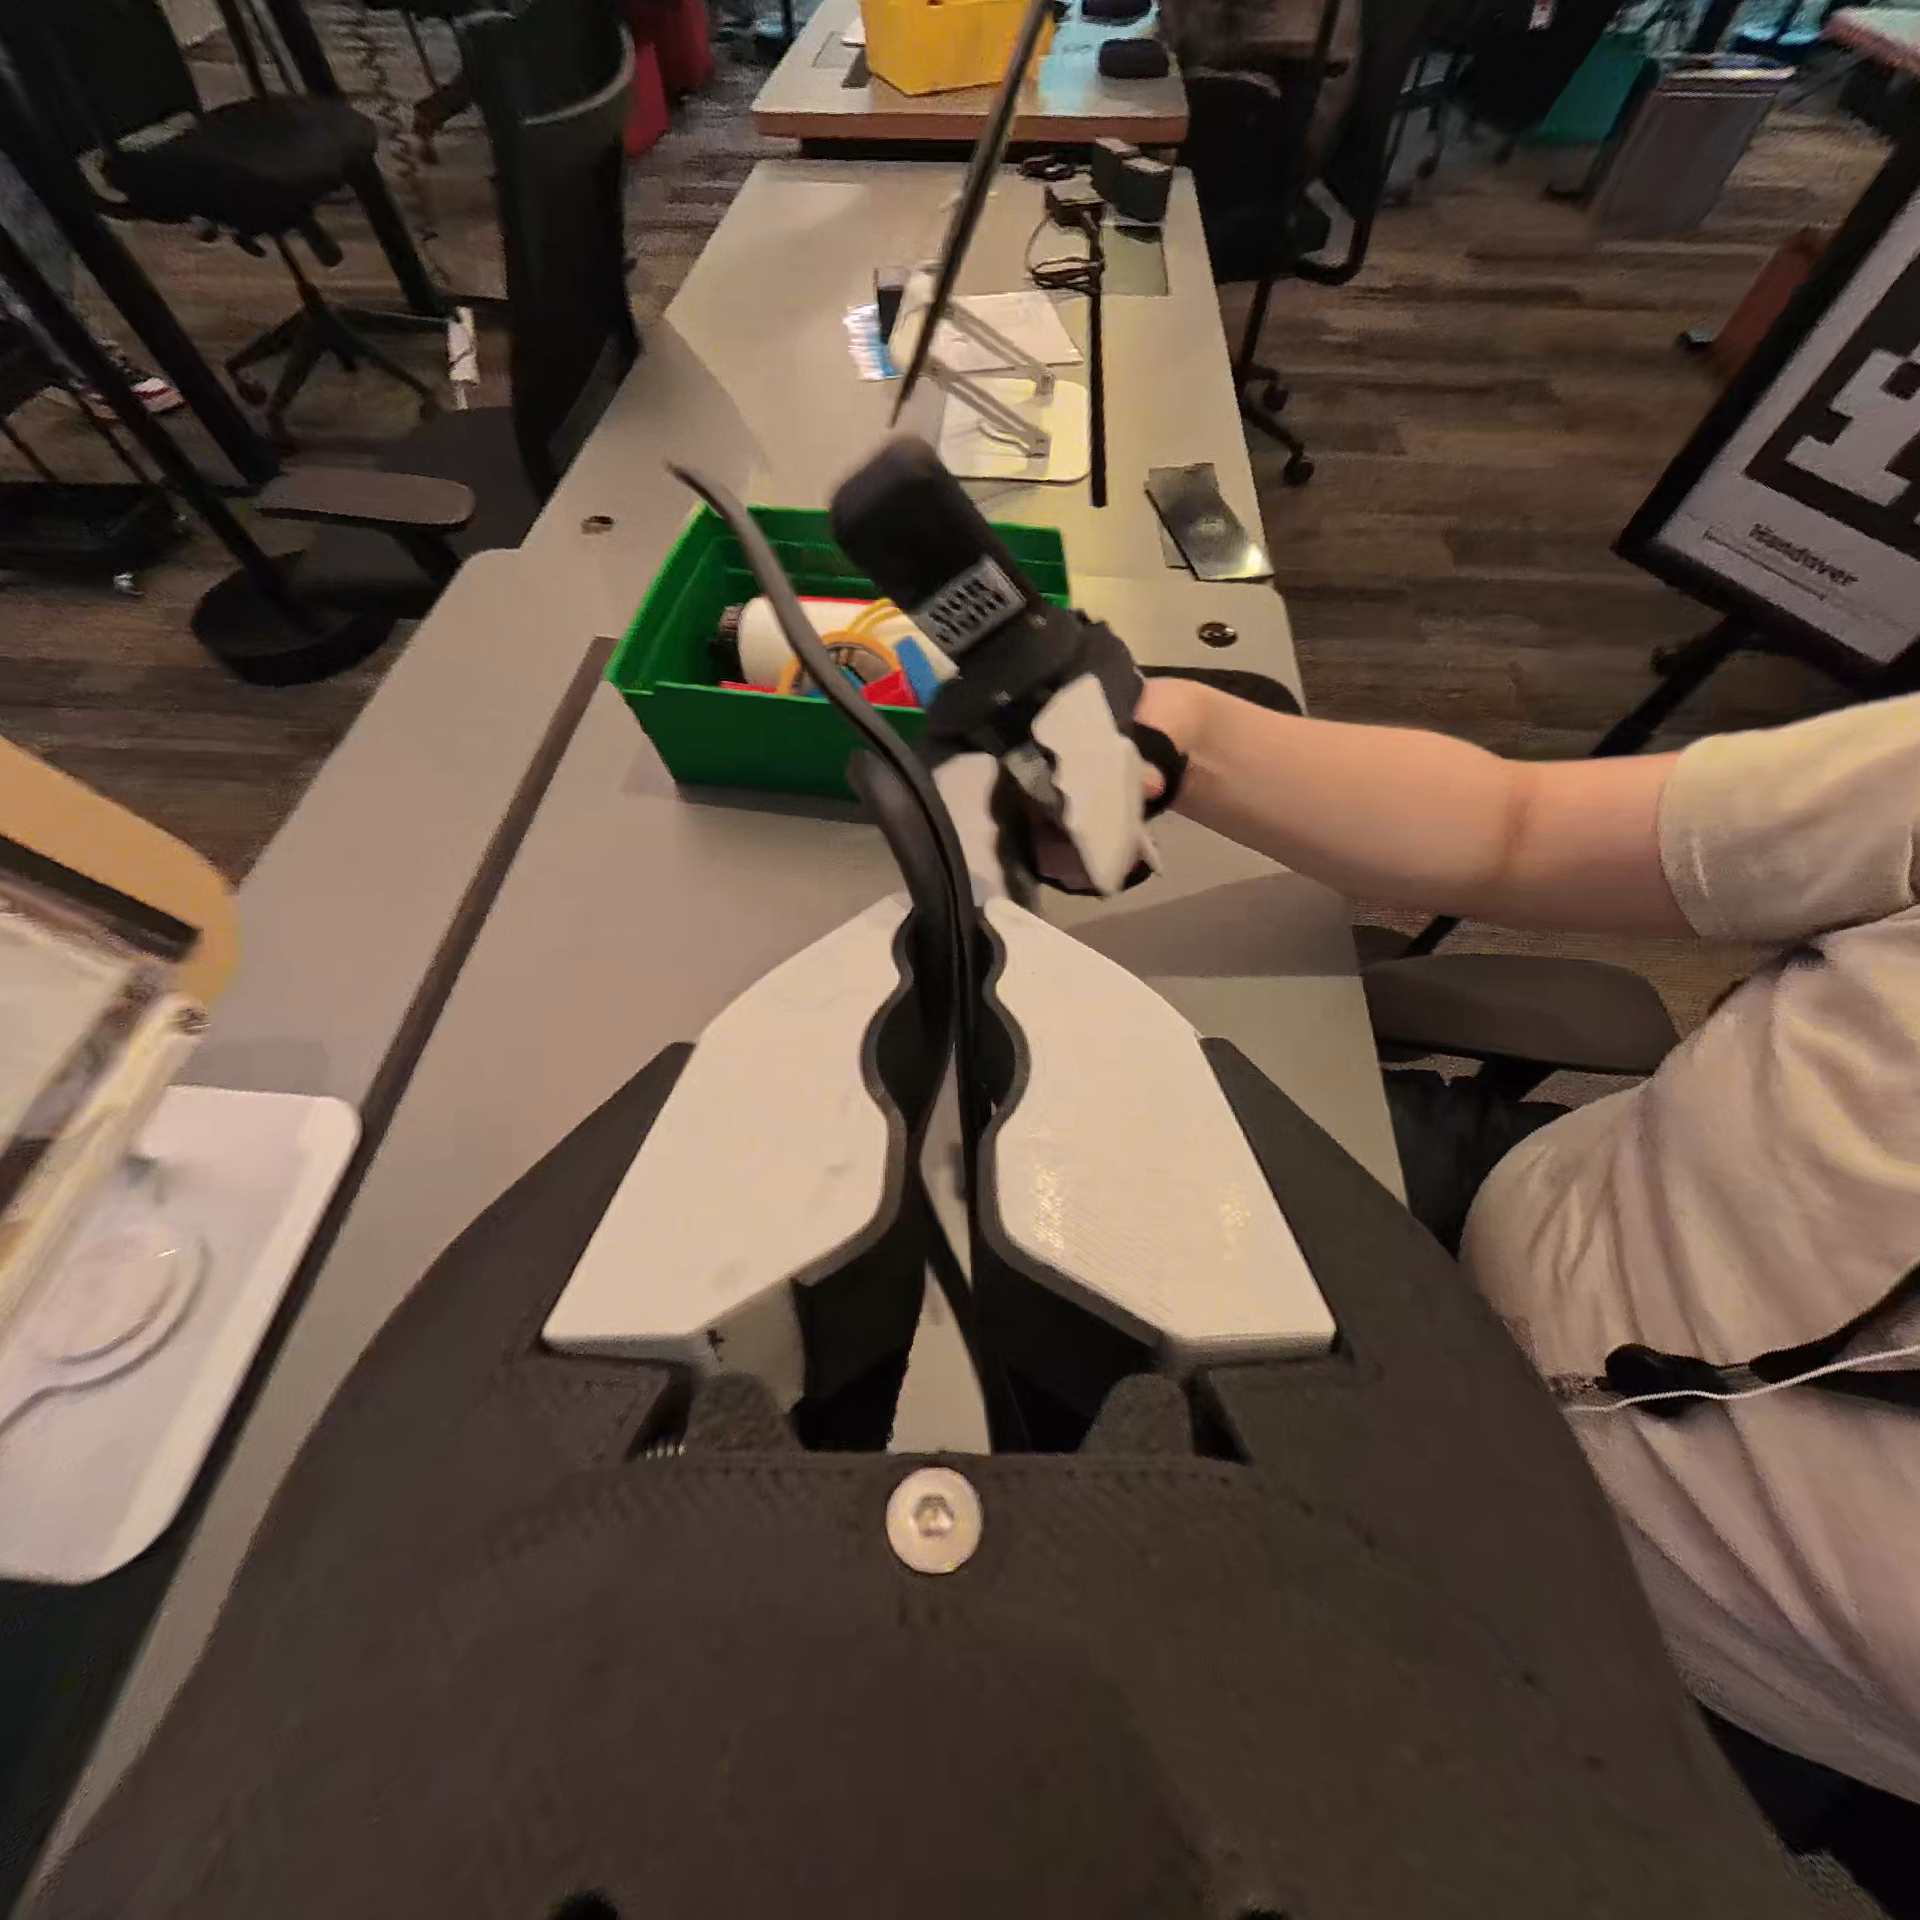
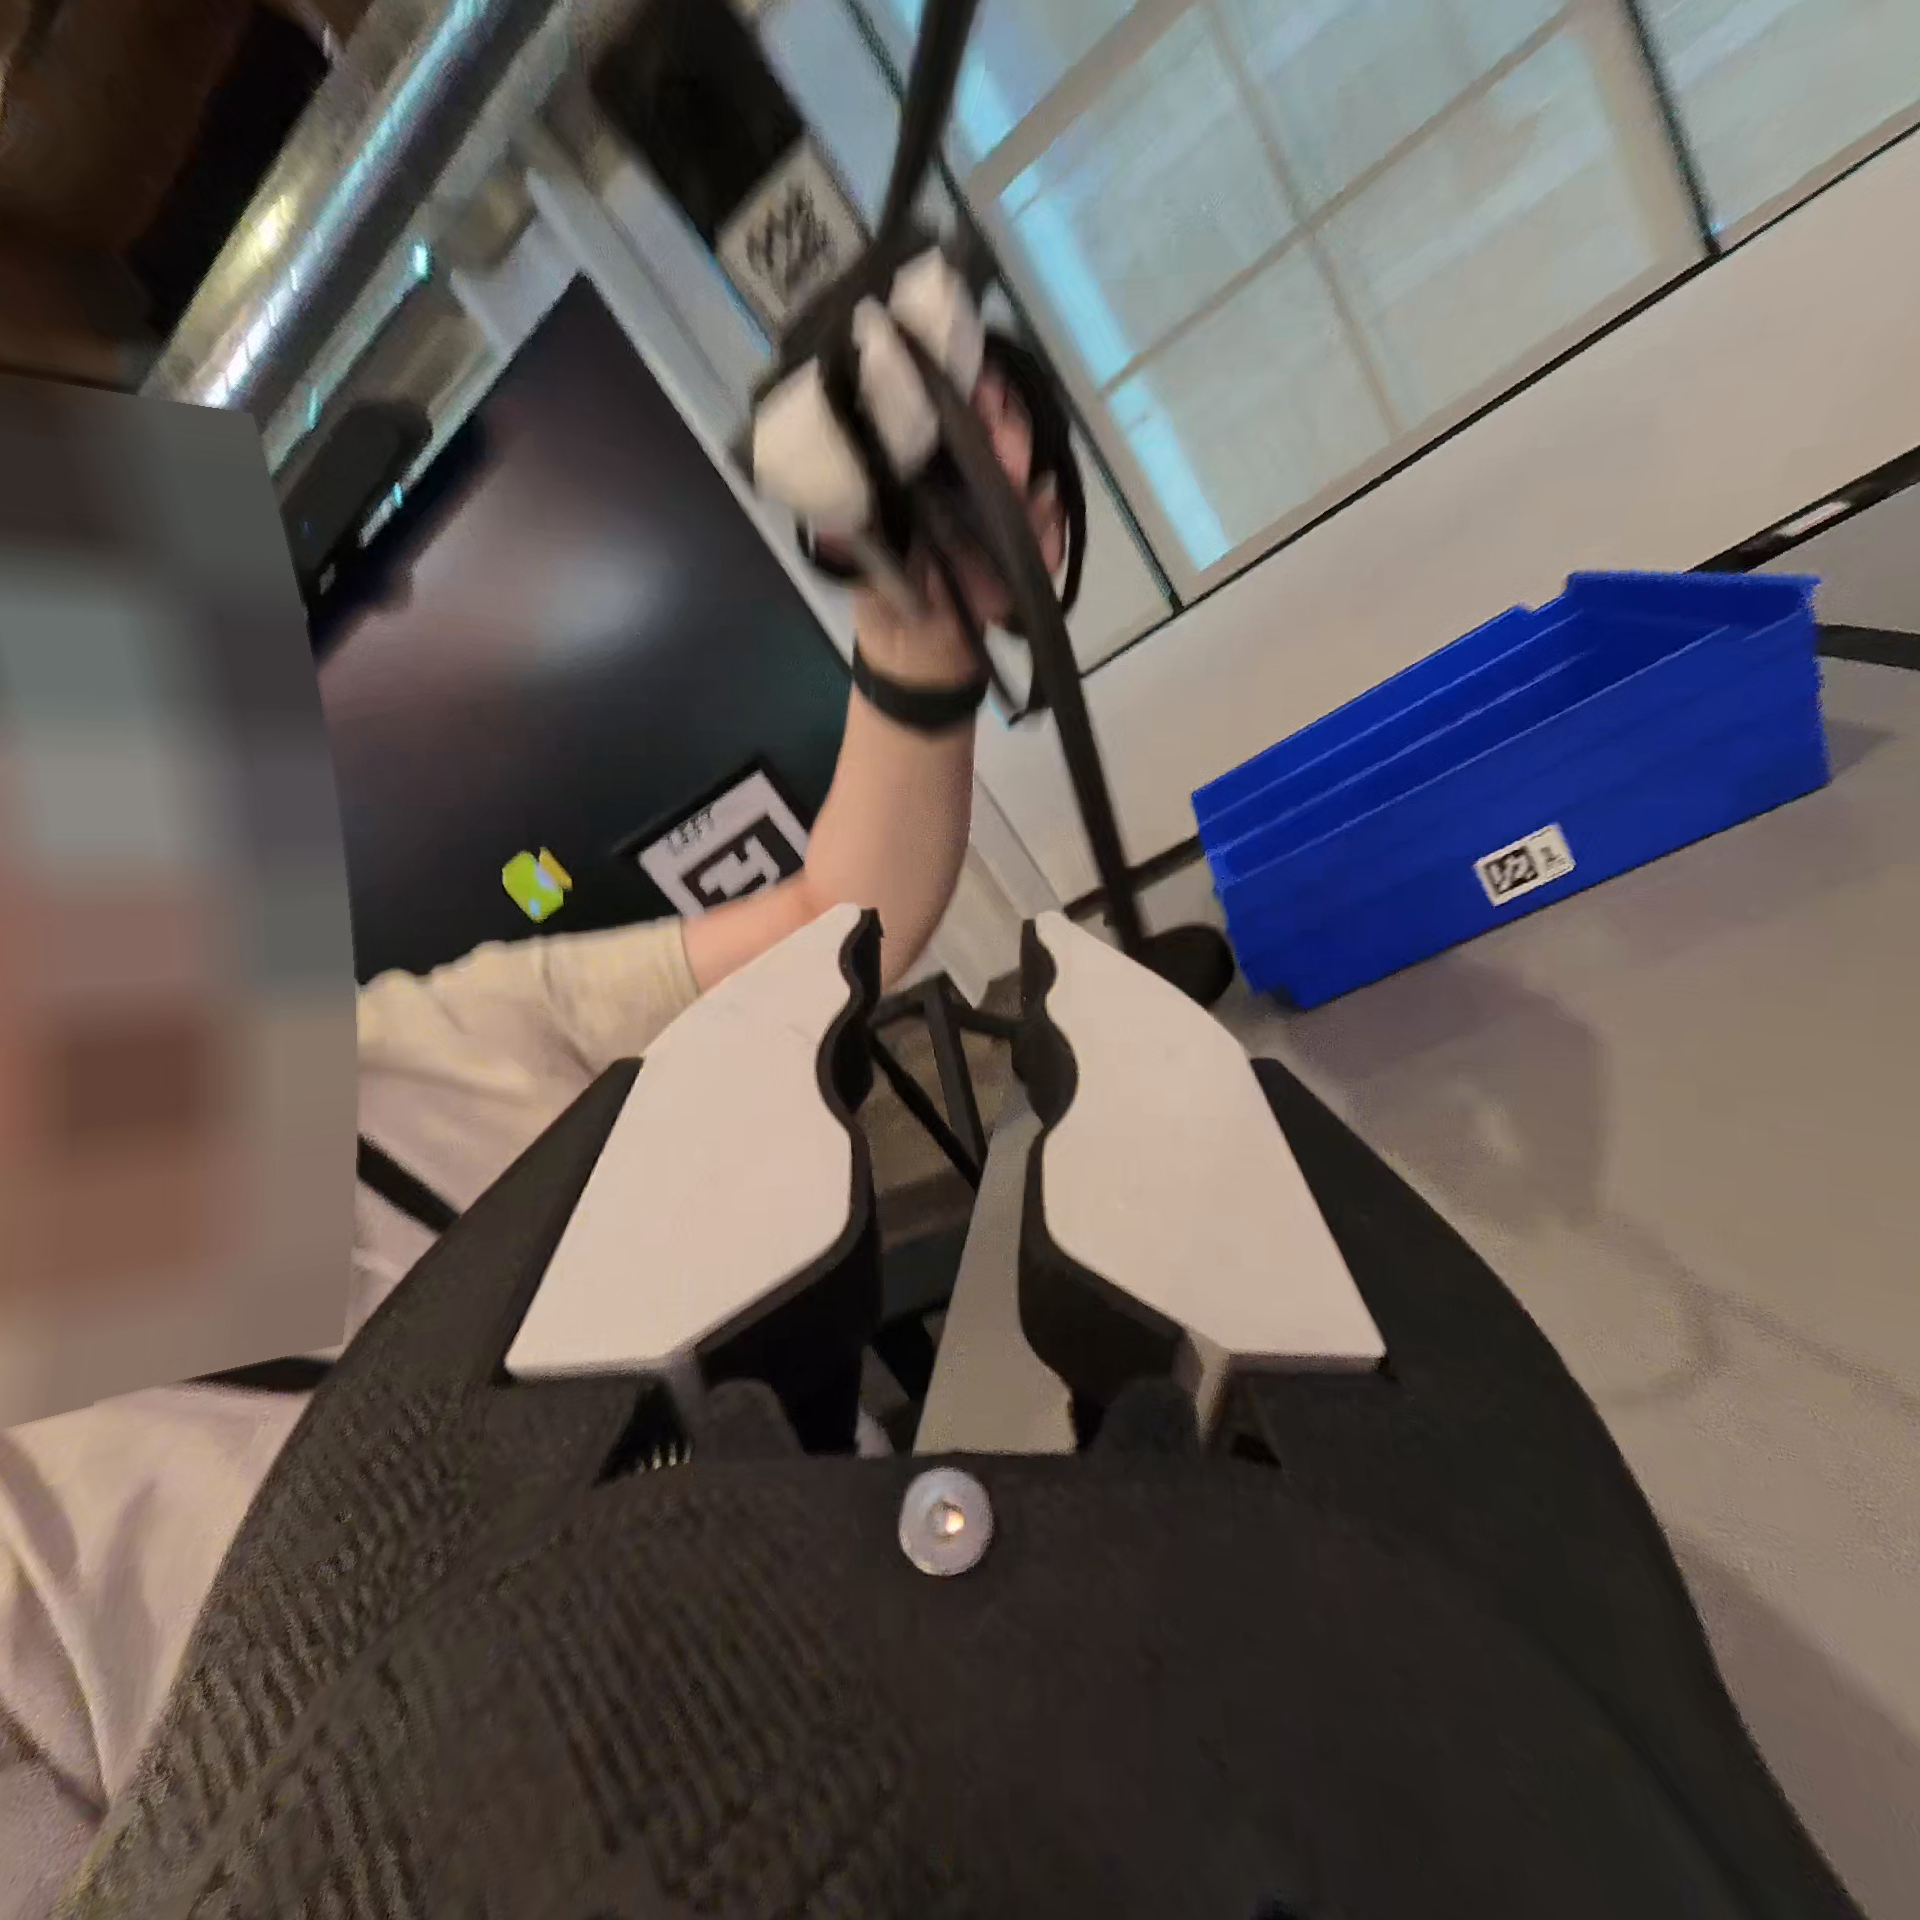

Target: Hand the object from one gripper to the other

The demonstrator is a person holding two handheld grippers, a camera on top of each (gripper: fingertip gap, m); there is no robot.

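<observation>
A long, thin, curved black strip [image 1: 914,790] is clamped between the white fingers of my left gripper [image 1: 940,914], and its free end curls up and to the left. My right gripper [image 1: 1049,790] is held in a hand just right of the strip, over the grey table [image 1: 582,935], blurred. In the right wrist view my right gripper [image 2: 951,935] is open with nothing between its fingers. The left gripper [image 2: 883,416] shows farther off and higher there, raised, with the black strip [image 2: 997,520] in it.
A green bin [image 1: 748,738] with several coloured items stands just beyond the grippers. A blue bin [image 2: 1507,790] sits on the table to the right in the right wrist view. A white tray [image 1: 156,1299] lies at the left. The person's body [image 1: 1714,1247] is at the right. One gripper's finger ends stand about 10 cm off the other's.
</observation>
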